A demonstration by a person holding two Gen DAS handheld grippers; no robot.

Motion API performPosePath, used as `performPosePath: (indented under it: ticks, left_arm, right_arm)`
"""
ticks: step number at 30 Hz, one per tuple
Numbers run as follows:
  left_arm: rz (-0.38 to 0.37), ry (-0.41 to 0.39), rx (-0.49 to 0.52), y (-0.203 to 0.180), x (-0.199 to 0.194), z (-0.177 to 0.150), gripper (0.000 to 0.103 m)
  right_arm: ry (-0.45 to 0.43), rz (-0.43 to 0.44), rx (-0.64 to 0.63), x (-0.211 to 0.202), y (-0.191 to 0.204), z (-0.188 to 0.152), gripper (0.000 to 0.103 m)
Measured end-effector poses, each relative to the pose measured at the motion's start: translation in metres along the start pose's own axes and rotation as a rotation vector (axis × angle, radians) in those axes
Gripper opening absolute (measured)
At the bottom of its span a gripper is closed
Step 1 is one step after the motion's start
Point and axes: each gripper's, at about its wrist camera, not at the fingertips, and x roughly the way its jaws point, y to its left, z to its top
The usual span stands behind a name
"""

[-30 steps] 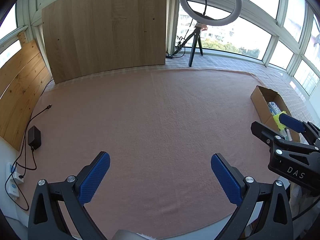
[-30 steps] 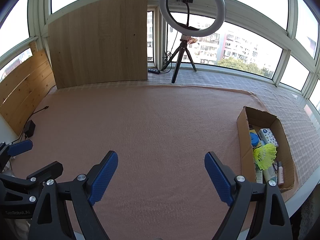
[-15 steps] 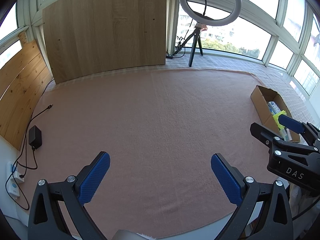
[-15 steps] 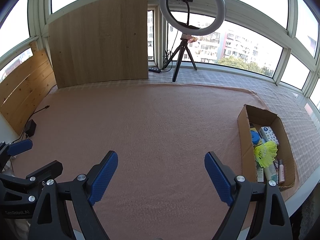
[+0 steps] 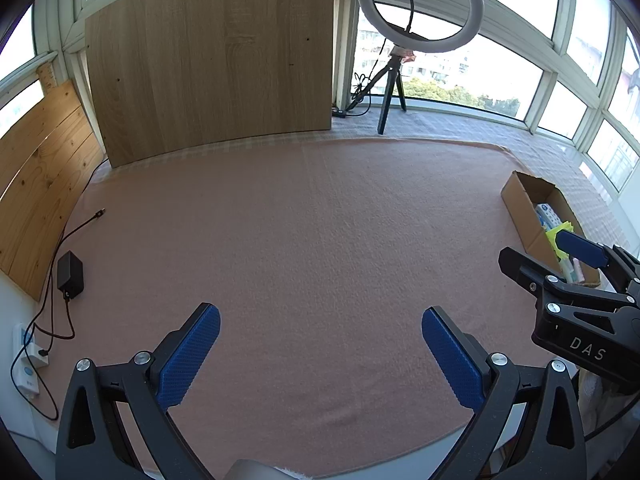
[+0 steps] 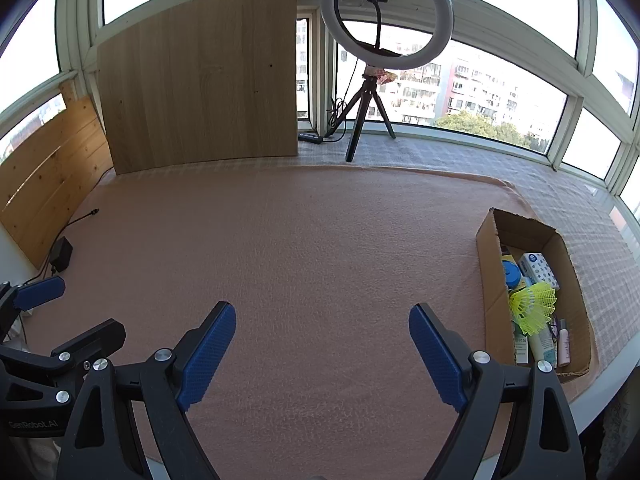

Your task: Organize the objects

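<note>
A cardboard box (image 6: 487,272) sits at the right edge of the pink cloth (image 6: 320,248). Inside it lie a yellow shuttlecock (image 6: 534,306), a blue round lid (image 6: 511,274), a white patterned packet (image 6: 538,270) and several tubes (image 6: 546,346). My right gripper (image 6: 322,314) hangs open over bare cloth left of the box, nothing between its blue pads. My left gripper (image 5: 320,316) is open too, over bare cloth. In the left wrist view the box (image 5: 520,208) shows at far right, partly hidden by the right gripper's body (image 5: 576,304).
A wooden board (image 6: 200,80) leans at the back, with plank panels (image 6: 44,176) on the left. A ring light on a tripod (image 6: 380,40) stands behind the cloth. A black adapter (image 5: 70,274) with cables and a wall plug (image 5: 30,356) lie at the left edge.
</note>
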Motion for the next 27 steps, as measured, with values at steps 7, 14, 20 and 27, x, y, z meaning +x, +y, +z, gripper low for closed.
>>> performPosePath:
  ticks: [7, 14, 20, 27]
  left_arm:
    - [-0.001, 0.0, 0.0, 0.0018, -0.0005, 0.0005, 0.102]
    - [-0.001, 0.002, 0.0, 0.0027, -0.0011, -0.0002, 0.102]
    - [-0.001, 0.0, -0.003, 0.0047, -0.002, -0.0009, 0.102]
    - [-0.004, -0.012, 0.001, 0.0094, -0.0012, -0.0005, 0.102]
  right_arm:
    - [0.001, 0.0, 0.002, -0.0002, 0.0004, -0.0001, 0.086]
    - [0.006, 0.002, -0.002, 0.0008, -0.0003, -0.0024, 0.086]
    - [0.013, 0.001, -0.008, 0.0014, 0.0001, -0.0044, 0.086]
    - [0.019, -0.001, -0.011, 0.0039, -0.0004, -0.0036, 0.086]
